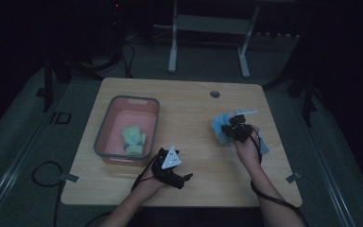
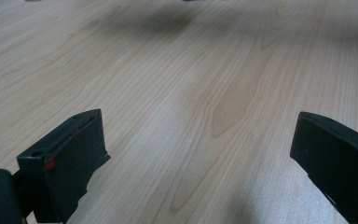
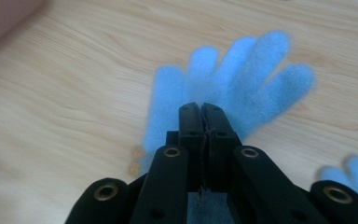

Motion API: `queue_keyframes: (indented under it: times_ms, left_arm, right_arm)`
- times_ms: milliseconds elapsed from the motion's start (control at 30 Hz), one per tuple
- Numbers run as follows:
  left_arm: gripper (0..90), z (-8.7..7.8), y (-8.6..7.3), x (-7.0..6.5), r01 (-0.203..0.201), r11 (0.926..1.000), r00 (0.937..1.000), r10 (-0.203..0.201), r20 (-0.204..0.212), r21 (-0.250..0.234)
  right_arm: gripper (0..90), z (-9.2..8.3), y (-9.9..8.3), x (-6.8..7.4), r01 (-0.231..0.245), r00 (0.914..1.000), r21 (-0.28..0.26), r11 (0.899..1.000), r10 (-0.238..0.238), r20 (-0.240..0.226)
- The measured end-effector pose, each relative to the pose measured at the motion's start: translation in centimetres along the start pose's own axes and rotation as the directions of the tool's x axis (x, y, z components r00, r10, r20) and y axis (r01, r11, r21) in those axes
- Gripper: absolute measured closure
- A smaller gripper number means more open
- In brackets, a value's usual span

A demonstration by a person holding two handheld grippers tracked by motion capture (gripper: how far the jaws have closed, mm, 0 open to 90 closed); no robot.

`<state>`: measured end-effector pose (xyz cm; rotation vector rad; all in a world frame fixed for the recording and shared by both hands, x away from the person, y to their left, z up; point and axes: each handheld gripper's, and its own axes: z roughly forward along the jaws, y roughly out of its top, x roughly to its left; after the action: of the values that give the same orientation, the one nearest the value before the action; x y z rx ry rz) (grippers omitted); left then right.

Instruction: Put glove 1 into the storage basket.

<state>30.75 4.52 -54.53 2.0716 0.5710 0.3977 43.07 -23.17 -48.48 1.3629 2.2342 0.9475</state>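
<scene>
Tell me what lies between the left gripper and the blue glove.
Only bare table lies between the left gripper and the blue glove, as the high view shows.

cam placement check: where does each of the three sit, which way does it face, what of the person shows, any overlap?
High view: overhead, looking forward and down at the table; forearms, both grippers, bin.
Left gripper view: on the left gripper, facing bare tabletop; jaws wide apart.
Right gripper view: on the right gripper, shut on a blue glove.
Shared: glove, high and right.
</scene>
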Motion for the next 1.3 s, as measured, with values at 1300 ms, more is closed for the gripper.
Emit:
queue_keyframes:
  times_ms: [1300]
  left_arm:
    - [3.0,0.0,-0.9,0.4,0.02,0.9997,0.9996,-0.021,-0.02,-0.013]
  right_arm:
    - [74.4,1.1,-6.1,5.8,-0.179,0.9836,-0.023,0.984,0.179,0.018]
